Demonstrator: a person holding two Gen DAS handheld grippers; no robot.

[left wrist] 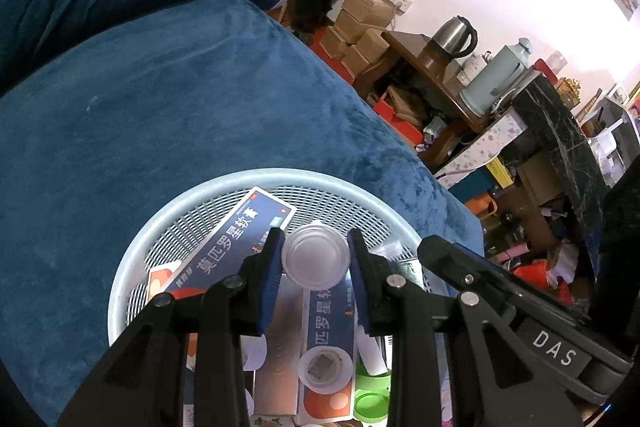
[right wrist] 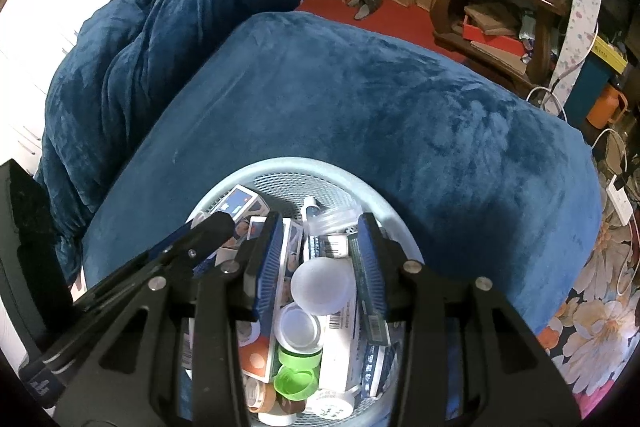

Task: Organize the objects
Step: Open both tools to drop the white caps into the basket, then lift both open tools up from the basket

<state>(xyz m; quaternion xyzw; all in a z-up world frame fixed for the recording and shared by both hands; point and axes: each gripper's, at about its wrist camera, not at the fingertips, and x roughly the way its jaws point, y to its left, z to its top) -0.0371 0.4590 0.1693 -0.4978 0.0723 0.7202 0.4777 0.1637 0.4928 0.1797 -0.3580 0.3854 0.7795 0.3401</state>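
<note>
Blue plush bedding (left wrist: pixel 168 115) fills most of both views, with a cluttered room behind: cardboard boxes, a kettle and a thermos on a wooden stand. On the bed sits a pale blue mesh basket (left wrist: pixel 168 211) already crowded with medicine boxes, small jars and green caps. The left tool (left wrist: pixel 316 259) is clamped narrow on a clear round lid (left wrist: pixel 316 255), its blue pads pressing either side, and holds it above a long blue box (left wrist: pixel 236 243) lying in the basket. The right tool (right wrist: pixel 320 251) hangs over the same basket with its jaws somewhat apart; a frosted round lid (right wrist: pixel 323 289) and box ends show between them, but whether the pads press on anything I cannot tell. Judging by this, the step in hand is the drop-off: the lid is carried and positioned over the basket, not yet set down. The next move likely calls for lowering it into a gap among the boxes and parting the pads gently, so the light lid settles instead of rolling off the tilted box
</note>
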